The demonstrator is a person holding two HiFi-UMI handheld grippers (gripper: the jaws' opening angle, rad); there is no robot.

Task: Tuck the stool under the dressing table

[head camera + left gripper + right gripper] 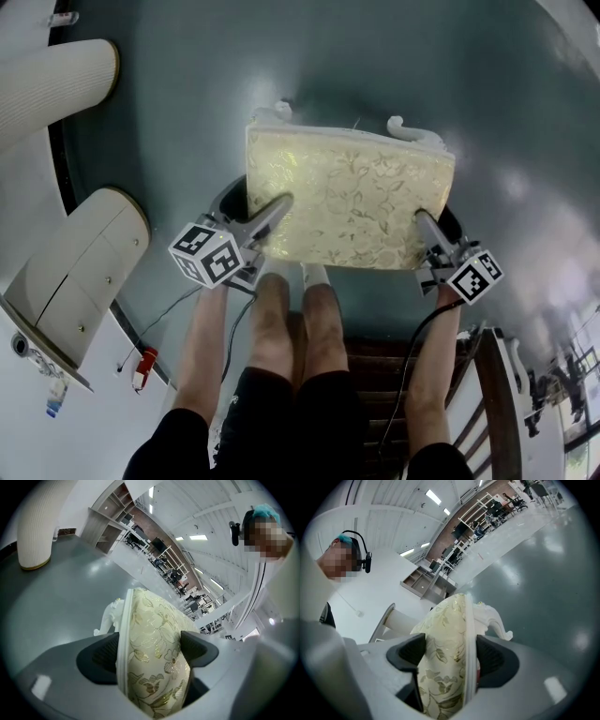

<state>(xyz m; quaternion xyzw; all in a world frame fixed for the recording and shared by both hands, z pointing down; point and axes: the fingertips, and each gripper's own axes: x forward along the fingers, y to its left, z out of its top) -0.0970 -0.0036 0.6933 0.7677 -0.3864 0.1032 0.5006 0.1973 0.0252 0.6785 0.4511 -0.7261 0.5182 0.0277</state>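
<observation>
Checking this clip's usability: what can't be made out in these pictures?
Stool legs: head view, hidden beneath its cushion.
White cabinet at left: head view, cut by the frame edge; whether it is the dressing table is unclear.
Left gripper and right gripper: head view, each lower jaw hidden under the cushion.

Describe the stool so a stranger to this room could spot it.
Against the grey floor, right of the white dressing table, the stool is before the person's legs, clamped at its near corners by the left gripper and right gripper. Only it has a gold floral cushion and curled white legs.
</observation>
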